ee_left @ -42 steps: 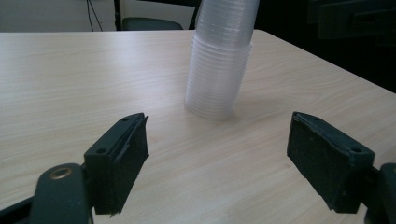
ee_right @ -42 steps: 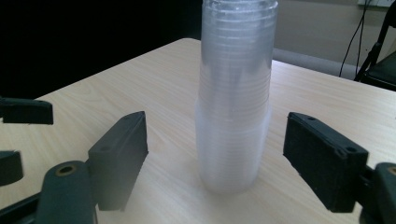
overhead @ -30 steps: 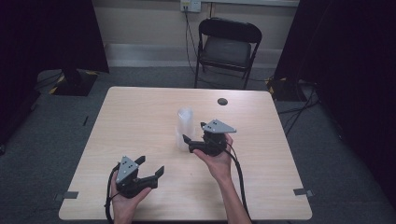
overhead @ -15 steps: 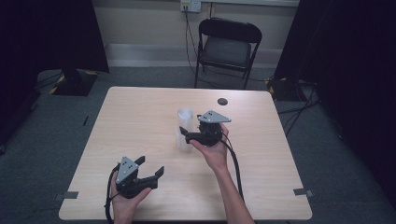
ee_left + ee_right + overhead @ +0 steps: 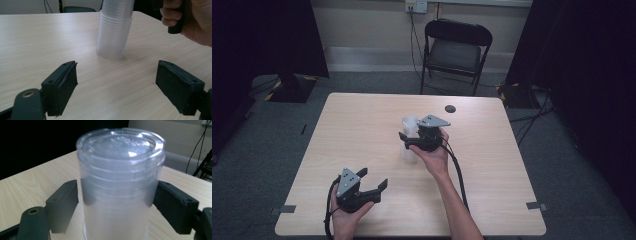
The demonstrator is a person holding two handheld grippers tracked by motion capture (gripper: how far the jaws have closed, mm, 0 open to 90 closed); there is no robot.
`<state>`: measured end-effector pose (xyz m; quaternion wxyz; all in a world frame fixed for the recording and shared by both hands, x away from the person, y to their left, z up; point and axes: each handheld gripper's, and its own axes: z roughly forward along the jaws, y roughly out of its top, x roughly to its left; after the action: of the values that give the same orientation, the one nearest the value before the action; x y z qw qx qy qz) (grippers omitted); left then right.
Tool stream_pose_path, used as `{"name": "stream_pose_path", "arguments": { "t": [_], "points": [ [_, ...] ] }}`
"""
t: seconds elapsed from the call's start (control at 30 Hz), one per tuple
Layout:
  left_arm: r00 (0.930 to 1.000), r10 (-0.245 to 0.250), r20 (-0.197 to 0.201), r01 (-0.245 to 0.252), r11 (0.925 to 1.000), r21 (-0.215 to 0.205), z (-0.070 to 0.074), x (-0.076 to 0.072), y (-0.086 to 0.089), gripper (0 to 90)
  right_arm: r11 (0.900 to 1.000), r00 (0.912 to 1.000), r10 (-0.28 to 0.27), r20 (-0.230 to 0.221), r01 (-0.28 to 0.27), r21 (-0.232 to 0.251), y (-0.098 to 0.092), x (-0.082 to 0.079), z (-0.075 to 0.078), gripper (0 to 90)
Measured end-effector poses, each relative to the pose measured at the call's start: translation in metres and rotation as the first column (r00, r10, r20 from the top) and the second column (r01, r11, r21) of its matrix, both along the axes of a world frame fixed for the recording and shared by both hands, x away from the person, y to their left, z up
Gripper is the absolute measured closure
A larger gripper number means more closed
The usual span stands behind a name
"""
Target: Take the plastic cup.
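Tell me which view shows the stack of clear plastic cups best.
The right gripper view: the upside-down stack of clear plastic cups looms close between that gripper's jaws. The left gripper view shows its ribbed lower rims, top cut off; the high view shows it small beside the right gripper.

A light wooden table (image 5: 362, 130) stands on a grey floor (image 5: 582, 165). 1 stack of clear plastic cups (image 5: 409, 137) stands upside down near the middle of the table. 1 small dark round thing (image 5: 450, 108) lies flat near the far edge, well apart from the cups.
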<state>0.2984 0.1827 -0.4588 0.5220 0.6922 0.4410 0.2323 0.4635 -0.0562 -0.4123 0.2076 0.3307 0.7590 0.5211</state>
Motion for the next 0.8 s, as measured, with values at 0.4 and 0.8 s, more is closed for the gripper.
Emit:
{"name": "stream_pose_path", "arguments": {
  "t": [0.4,0.8],
  "points": [
    [1.0000,0.002,-0.005,-0.002,1.0000,0.006,-0.001,0.000,0.001,17.5,1.000,0.9998,-0.006,-0.019,0.006,0.006,0.006,0.007,-0.011,22.0],
    [1.0000,0.000,-0.007,0.000,1.0000,0.004,-0.002,0.000,0.002,17.7,1.000,0.9995,0.011,-0.030,-0.010,0.026,0.005,0.009,-0.012,31.1]
  ]
}}
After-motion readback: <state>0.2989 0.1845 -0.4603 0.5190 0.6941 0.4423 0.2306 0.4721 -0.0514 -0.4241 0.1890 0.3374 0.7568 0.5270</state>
